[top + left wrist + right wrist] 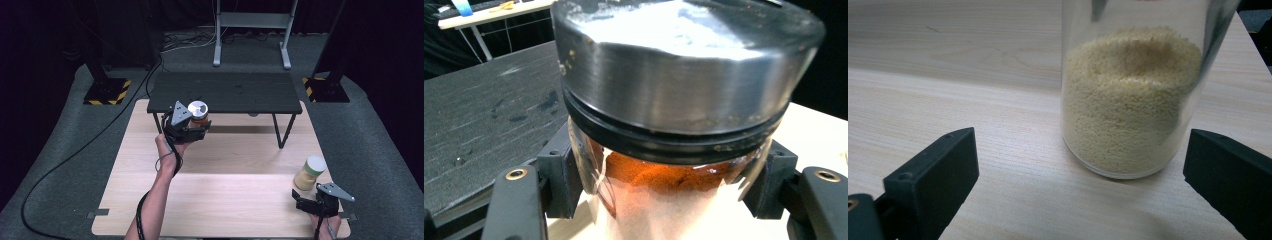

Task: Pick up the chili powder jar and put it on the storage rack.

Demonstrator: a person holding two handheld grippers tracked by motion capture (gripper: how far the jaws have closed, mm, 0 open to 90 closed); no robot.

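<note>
A glass jar of red-orange powder [199, 116] with a metal lid is held up by my left gripper [192, 126], just in front of the low black shelf [225, 92]. In the left gripper view the jaws press on both sides of this jar [674, 165], below its silver lid [684, 65]. A second glass jar, holding pale yellow grains [309, 173], stands on the wooden table at the right. My right gripper [312, 200] rests just short of it, open. In the right gripper view the grain jar [1130, 100] stands ahead of the spread jaws, clear of both.
The light wooden table [220, 190] carries the low black shelf on thin legs at its far side. Beyond it are a grey metal stand [252, 30], cables on the floor and two black posts with yellow-striped bases [107, 90].
</note>
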